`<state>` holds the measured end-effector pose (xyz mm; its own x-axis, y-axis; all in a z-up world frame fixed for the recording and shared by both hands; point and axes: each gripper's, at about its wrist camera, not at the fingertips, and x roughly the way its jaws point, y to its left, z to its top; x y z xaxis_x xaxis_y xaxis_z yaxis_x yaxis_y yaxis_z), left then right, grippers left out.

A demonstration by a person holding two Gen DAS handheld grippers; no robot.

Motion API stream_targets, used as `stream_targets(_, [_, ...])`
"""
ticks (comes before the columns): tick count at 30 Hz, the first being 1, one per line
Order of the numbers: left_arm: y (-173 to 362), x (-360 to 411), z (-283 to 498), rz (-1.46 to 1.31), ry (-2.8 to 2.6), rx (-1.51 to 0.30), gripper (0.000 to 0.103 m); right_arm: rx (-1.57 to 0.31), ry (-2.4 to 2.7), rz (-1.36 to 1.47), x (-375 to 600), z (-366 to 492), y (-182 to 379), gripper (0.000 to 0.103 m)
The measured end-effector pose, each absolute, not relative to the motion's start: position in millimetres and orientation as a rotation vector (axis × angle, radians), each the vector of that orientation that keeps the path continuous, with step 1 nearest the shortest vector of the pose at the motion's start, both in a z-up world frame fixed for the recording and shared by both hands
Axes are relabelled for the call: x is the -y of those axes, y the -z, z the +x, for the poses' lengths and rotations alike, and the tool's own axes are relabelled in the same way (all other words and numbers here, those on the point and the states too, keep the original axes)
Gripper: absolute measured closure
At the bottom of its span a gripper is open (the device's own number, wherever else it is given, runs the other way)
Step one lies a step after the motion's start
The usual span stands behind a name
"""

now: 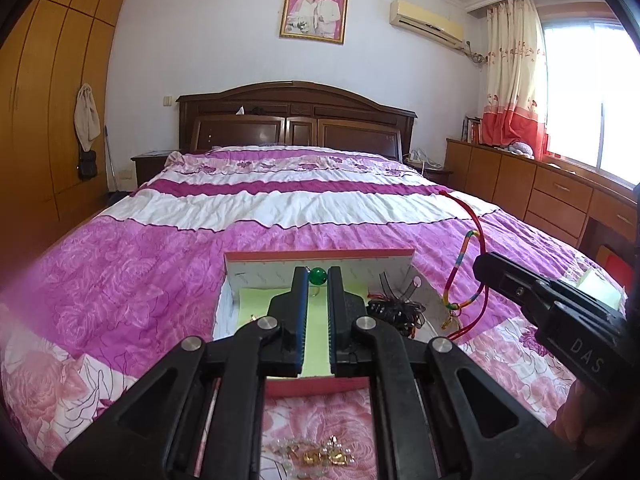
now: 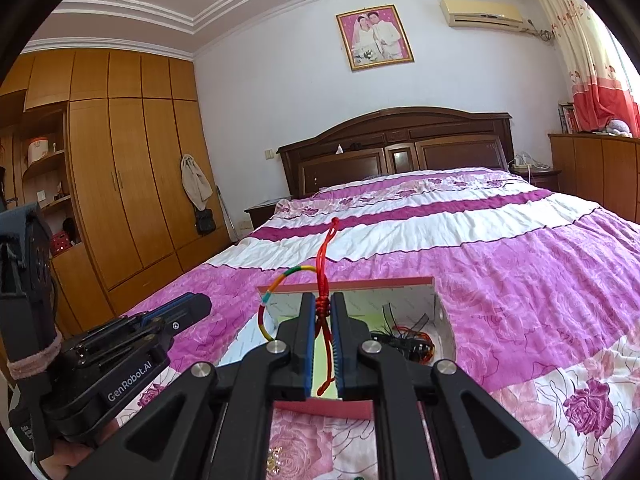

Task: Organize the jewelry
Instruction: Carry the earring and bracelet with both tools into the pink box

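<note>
Where the left wrist camera looks along its own fingers, the left gripper (image 1: 318, 280) hangs over an open box (image 1: 320, 257) on the pink floral bedspread (image 1: 132, 264), its jaws a narrow gap apart with a green-stoned ring (image 1: 318, 277) at their tips; whether the pads actually pinch it cannot be told. A tangle of black cords (image 1: 394, 310) lies in the box's right part, gold pieces (image 1: 320, 456) sit on the bedspread nearer the camera, and the right gripper (image 1: 486, 266) enters from the right with a red cord (image 1: 478, 232) and a multicoloured bracelet (image 1: 460, 264) hanging beside the box. From the right wrist camera, the right gripper (image 2: 322, 308) is clamped on the red cord's (image 2: 325, 248) knot above the box (image 2: 434, 300), the multicoloured bracelet (image 2: 280, 280) looping out leftward, and the left gripper (image 2: 200, 304) sits at left.
</note>
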<state>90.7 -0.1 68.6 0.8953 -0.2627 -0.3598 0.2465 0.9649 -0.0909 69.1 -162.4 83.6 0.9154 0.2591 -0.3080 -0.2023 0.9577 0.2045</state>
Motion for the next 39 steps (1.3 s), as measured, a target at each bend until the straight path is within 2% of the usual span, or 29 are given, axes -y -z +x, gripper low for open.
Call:
stream_targets(16, [-53.4,1.6,125.2,-0.035,0.256,-0.408,0.102,-0.346,-0.23,0.153,154.9,103.6,-75.5,0.094])
stream_targets(39, [20.2,3.5,186.3,-0.041,0.21,-0.742,0.102,-0.594,-0.2,0.136,149.9,176.6,-10.2,0.094])
